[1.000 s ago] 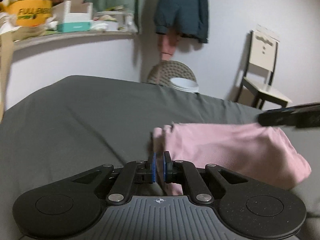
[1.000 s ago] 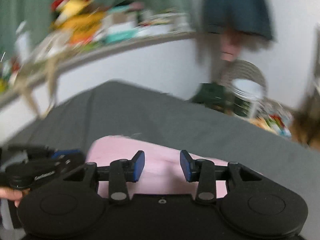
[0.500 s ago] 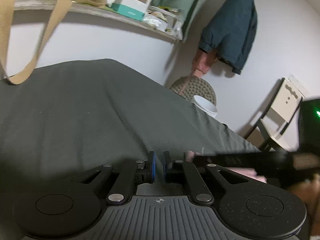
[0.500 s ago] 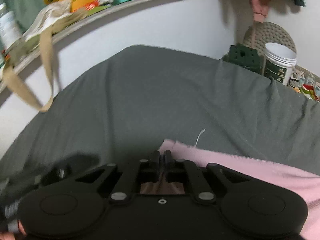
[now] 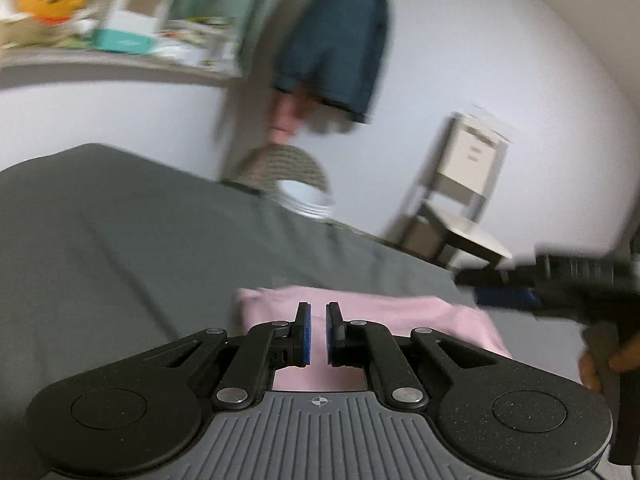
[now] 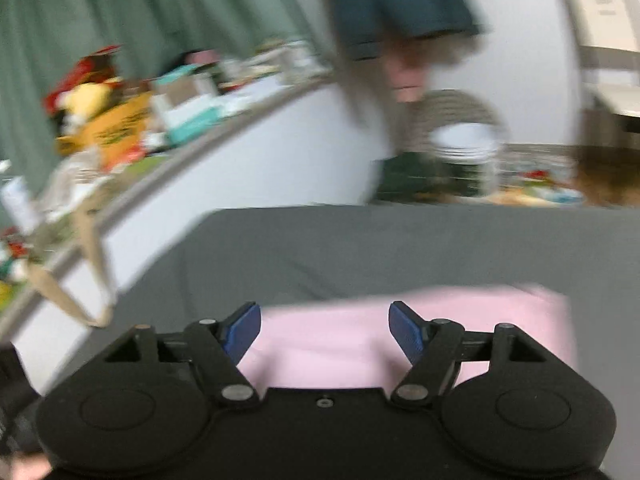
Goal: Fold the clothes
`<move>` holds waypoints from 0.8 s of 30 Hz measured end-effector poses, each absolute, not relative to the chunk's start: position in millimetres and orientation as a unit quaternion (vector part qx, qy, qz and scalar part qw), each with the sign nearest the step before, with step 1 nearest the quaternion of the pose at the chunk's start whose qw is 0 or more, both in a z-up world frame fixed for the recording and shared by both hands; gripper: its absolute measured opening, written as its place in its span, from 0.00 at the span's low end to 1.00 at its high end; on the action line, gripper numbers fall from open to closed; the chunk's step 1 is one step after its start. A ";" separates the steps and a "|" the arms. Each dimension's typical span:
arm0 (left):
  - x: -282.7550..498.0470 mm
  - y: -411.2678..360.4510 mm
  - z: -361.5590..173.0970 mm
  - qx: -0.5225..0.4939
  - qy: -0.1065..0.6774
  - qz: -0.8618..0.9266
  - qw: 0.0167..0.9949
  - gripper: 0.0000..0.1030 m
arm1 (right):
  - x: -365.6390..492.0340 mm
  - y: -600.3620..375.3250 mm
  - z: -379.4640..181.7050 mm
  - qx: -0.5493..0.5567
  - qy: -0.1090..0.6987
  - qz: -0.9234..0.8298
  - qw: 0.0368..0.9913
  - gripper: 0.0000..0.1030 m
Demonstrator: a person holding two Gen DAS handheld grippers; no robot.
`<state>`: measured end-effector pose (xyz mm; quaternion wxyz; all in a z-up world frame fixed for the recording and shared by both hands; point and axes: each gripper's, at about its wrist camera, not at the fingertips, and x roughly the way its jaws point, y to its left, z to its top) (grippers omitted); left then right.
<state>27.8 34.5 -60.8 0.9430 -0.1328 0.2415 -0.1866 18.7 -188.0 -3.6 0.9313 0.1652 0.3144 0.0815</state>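
Observation:
A pink garment [image 5: 360, 304] lies folded flat on the grey bed cover [image 5: 120, 260]. My left gripper [image 5: 317, 332] hovers over the garment's left part, its blue pads [image 5: 305, 334] shut to a narrow slit. Pink cloth shows through the slit, and I see no cloth lifted by it. In the right wrist view the pink garment [image 6: 328, 336] spreads below my right gripper [image 6: 324, 328], which stands wide open with nothing between its fingers. The right gripper [image 5: 504, 294] also shows as a blurred dark bar at the left wrist view's right edge, held by a hand [image 5: 596, 364].
A cluttered shelf [image 6: 168, 120] runs along the wall left of the bed, with a tan bag strap [image 6: 92, 288] hanging from it. Beyond the bed stand a white bucket [image 5: 306, 200], a pale chair [image 5: 460, 208] and a hanging dark blue jacket [image 5: 336, 40].
My right gripper went from shut on the pink cloth to wide open. Both views have swung, and the garment now lies flat beneath both grippers. The left gripper's slit looks unchanged.

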 end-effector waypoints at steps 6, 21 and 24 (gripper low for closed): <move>12.3 -13.9 -55.7 -0.071 0.235 -0.292 0.924 0.05 | -62.4 -257.5 -39.5 0.260 0.354 0.000 0.898 0.68; 29.0 -50.8 -61.3 -0.113 0.257 -0.208 0.937 0.05 | -84.0 -295.7 -106.1 0.580 0.268 -0.014 0.769 0.77; 36.0 -45.2 -72.4 -0.141 0.271 -0.212 0.928 0.05 | -74.8 -284.8 -101.1 0.571 0.252 -0.030 0.781 0.89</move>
